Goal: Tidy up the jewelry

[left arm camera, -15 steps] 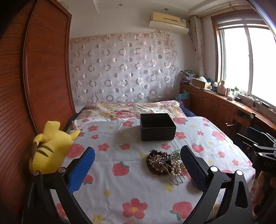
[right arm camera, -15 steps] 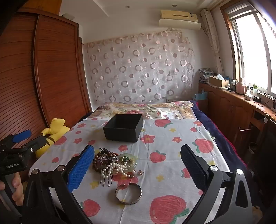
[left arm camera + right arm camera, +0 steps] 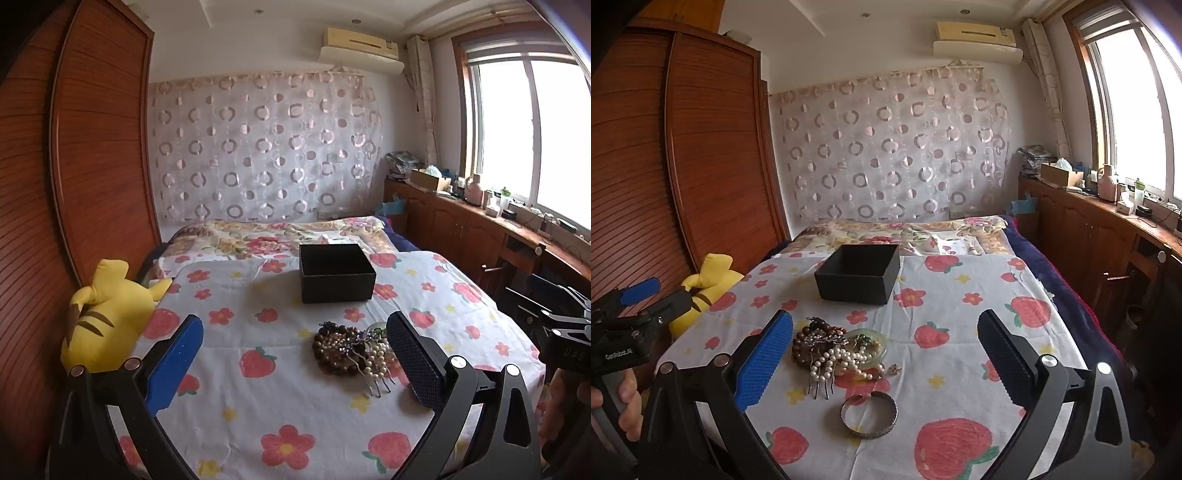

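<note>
You are holding the left gripper [image 3: 295,354] and right gripper [image 3: 886,354] wide, gripping nothing; jewelry pile [image 3: 834,347] lying before black box [image 3: 858,275].

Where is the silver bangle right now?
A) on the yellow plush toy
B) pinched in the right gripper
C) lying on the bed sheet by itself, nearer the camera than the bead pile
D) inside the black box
C: in the right wrist view the silver bangle lies flat on the bed sheet, apart from the bead pile, while the right gripper is open.

Black box [image 3: 857,275], perhaps jade-green bangle [image 3: 877,345]
</note>
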`<state>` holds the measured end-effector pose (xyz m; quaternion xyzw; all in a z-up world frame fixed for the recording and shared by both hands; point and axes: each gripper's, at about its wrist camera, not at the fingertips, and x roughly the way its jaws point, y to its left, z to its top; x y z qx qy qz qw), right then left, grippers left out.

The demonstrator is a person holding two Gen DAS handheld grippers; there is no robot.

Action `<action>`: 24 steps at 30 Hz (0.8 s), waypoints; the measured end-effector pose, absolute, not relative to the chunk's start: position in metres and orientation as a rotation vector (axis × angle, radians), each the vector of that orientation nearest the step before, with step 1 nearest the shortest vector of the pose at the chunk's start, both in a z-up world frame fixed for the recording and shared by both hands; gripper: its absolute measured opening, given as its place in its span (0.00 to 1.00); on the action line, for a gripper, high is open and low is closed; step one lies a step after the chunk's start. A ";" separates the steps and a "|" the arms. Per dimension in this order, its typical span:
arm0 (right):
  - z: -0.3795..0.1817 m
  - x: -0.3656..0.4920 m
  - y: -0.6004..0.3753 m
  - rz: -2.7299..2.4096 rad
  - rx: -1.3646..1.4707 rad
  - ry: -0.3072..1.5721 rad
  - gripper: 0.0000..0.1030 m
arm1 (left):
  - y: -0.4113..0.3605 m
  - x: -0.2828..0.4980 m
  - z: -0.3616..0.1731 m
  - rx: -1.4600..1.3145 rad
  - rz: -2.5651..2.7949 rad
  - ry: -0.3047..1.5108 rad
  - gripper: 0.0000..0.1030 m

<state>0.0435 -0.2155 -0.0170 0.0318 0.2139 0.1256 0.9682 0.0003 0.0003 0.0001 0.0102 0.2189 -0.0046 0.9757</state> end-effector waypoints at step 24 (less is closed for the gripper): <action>-0.017 0.044 -0.216 0.256 0.070 0.429 0.98 | -0.002 -0.001 0.002 0.019 -0.008 0.436 0.93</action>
